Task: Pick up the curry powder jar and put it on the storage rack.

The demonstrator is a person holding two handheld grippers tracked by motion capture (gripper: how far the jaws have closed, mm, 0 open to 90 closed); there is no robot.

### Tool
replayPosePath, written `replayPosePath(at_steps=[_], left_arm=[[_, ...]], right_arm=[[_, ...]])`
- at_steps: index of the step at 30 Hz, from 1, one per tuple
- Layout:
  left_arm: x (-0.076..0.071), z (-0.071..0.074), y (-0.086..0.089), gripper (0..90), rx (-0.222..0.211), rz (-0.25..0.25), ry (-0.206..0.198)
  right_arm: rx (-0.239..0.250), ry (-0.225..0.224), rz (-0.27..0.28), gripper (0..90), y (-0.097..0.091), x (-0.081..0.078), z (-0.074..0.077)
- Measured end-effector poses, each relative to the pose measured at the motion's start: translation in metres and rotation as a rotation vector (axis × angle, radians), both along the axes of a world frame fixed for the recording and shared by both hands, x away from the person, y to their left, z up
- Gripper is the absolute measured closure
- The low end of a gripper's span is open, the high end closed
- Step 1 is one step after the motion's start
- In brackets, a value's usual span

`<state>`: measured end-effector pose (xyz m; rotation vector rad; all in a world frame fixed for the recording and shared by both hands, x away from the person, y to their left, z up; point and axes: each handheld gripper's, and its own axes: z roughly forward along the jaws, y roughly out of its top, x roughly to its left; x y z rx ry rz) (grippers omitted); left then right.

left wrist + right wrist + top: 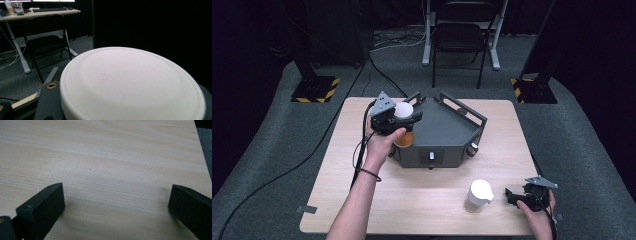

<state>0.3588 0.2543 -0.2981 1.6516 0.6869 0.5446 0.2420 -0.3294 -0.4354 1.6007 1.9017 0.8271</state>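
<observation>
left gripper: fingers clamp white-lidded jar, apparently amber | right gripper: fingers wide, empty

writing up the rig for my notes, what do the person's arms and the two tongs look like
Both tongs are black, each topped by a grey three-cornered plate with small dark holes. The left tongs trail a black cable down along the forearm; a thin dark band circles the left wrist. Both forearms are bare, no sleeves. The right tongs have two blocky matte black jaws with a small screw hole near each tip.
</observation>
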Motion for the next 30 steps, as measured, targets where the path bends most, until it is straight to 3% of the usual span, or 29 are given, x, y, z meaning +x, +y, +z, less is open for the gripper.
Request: replayPosePath(at_steps=[9,17,30], left_arm=[[0.012,-0.008,-0.013,36.6,-0.021,0.035,-0.003],[0.025,-0.019,-0.030,36.6,-0.016,0.107,0.033],[0.031,-0.030,-0.040,36.6,0.003,0.175,0.079]], right_arm=[[0.000,0.000,0.001,0.0,0.000,0.000,0.000],[-0.001,0.000,0.006,0.0,0.000,0.000,0.000],[-0.001,0.000,0.010,0.0,-0.001,0.000,0.000]])
